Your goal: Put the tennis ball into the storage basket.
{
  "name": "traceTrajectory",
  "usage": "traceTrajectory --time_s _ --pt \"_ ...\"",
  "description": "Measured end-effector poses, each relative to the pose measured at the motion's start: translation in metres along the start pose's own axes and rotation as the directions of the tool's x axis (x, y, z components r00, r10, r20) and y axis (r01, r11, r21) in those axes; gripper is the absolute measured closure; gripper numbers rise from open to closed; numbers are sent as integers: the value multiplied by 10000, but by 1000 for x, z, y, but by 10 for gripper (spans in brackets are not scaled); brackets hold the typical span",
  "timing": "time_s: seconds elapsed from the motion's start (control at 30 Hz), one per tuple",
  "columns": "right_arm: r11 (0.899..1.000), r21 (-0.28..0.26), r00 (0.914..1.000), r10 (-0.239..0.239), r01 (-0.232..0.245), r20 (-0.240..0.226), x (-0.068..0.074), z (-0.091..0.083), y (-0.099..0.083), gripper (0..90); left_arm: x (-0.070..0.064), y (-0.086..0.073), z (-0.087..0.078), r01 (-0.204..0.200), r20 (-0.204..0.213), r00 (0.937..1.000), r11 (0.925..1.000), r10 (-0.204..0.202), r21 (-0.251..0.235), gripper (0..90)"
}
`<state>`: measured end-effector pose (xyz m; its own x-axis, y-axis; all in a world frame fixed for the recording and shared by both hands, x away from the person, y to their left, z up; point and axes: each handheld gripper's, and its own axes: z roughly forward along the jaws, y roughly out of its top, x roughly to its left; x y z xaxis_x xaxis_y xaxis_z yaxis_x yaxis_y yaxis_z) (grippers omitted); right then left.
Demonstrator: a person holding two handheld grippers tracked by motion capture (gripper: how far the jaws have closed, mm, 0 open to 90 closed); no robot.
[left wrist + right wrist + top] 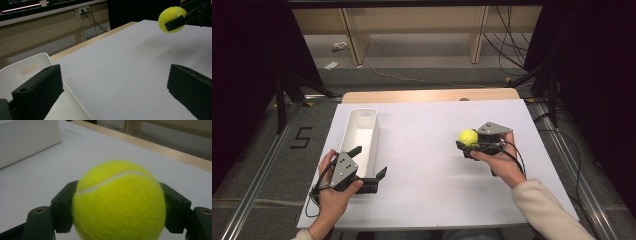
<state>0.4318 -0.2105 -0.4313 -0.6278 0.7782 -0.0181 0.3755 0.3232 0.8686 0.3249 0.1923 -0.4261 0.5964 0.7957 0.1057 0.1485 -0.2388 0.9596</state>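
1. Right claw [468,142]: clamped on the yellow tennis ball [468,136], one black jaw pressed against each side of it; the ball's white seam faces the right gripper view.
2. Tennis ball: held just above the white surface [427,165], right of centre, well apart from the white bin [360,131].
3. Right hand [499,162]: grips the gripper from behind, forearm in a cream sleeve [547,210] entering from the lower right, claw pointing left toward the bin.
4. Left claw [371,162]: jaws spread wide with nothing between them, one over the bin's near end, the other over bare surface.
5. Left hand [334,192]: wraps the gripper body at the surface's near left edge, claw pointing up and right.
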Motion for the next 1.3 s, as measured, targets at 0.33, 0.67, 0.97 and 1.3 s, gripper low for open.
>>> traceTrajectory --time_s 0.33,0.67,0.97,1.3 --pt "9999 -73 9998 -101 100 -167 6 2 3 271 0 0 0 -8 15 10000 10000 8 -6 0" --pt "9997 -176 9992 -162 155 -357 13 3 7 271 0 0 0 -51 20 10000 10000 51 -15 0" --pt "9997 -212 9990 -164 156 -425 16 5 9 271 0 1 0 -38 16 10000 10000 38 -42 0" --pt "9993 -321 9982 -225 207 -561 22 7 14 271 -1 0 0 -72 28 10000 10000 72 9 0"
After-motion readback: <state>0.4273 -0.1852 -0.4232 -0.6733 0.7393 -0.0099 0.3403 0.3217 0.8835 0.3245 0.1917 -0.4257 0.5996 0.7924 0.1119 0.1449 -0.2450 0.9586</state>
